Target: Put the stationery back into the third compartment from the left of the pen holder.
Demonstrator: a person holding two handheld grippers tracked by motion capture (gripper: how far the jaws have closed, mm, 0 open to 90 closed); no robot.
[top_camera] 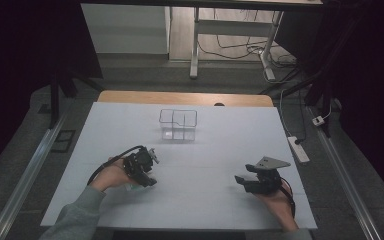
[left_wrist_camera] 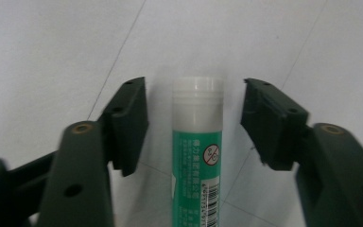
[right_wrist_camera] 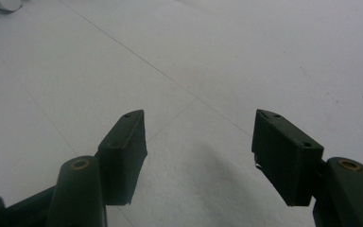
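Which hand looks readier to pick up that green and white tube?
Left, I'd say. The left gripper already has its open jaws either side of the green-labelled, white-capped tube, not touching it. The right gripper is open over bare white table.

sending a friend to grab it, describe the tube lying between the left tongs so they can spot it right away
On the white table, look near the front left, where the left tongs stand open. Between the jaws, touching neither, lies a glue stick. It has a white cap and a green label with a barcode, unlike the clear organizer box farther back.
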